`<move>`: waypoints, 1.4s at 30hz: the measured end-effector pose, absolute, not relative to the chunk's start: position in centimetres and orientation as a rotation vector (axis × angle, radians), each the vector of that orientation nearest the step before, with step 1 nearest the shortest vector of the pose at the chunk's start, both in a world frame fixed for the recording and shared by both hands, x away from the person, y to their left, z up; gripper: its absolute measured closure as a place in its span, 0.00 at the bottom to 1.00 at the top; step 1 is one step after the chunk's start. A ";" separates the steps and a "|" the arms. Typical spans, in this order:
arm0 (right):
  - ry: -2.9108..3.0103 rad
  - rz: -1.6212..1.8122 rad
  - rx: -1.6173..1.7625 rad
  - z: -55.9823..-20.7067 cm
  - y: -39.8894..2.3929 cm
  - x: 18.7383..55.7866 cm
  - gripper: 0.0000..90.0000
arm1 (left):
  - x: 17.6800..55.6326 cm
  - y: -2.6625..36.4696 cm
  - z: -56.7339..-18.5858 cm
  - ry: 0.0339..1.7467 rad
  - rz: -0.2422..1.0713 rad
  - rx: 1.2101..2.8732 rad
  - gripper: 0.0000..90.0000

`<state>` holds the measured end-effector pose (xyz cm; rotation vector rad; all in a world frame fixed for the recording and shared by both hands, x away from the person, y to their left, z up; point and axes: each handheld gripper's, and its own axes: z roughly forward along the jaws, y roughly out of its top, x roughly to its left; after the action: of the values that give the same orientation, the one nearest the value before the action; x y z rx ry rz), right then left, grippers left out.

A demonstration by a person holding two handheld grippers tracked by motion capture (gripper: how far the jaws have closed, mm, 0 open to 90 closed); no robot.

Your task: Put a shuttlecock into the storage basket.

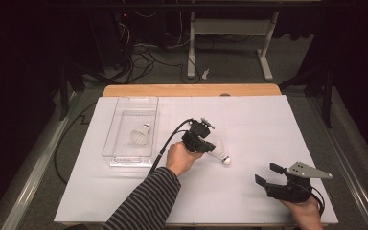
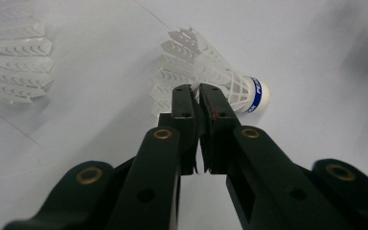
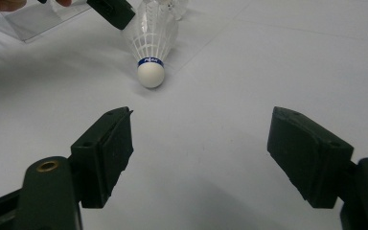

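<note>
White feathers of a shuttlecock lying mid-table are pinched by the left gripper. From above, a second shuttlecock sits in the clear tray; the right gripper gapes, empty.

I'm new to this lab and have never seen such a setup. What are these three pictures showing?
A person sits at a white-covered table with a handheld black two-jaw gripper in each hand. One picture looks down from above; the other two come from cameras riding on each gripper. The left gripper is shut on the feather skirt of a white shuttlecock with a blue band, which lies on the table. The right gripper rests open, holding nothing. A clear plastic tray on the left holds a second white shuttlecock.
</note>
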<state>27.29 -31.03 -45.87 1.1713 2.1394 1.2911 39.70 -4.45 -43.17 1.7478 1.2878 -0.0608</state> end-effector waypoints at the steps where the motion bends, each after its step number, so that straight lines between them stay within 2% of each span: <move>1: 2.140 1.291 1.172 -45.9 -31.0 27.3 0.27 | 39.7 -4.4 -43.2 1.288 -0.061 1.748 0.96; 18: 2.140 1.289 1.174 -45.9 -31.0 27.3 0.27 | 39.2 -4.3 -42.5 1.256 -0.113 1.739 1.00; 42: 2.140 1.287 1.175 -45.9 -31.0 27.3 0.27 | 38.3 -2.6 -40.5 1.226 -0.096 1.733 1.00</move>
<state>27.29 -31.01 -45.90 1.1746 2.1398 1.2874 38.35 -2.62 -40.54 1.7331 1.2264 -0.0956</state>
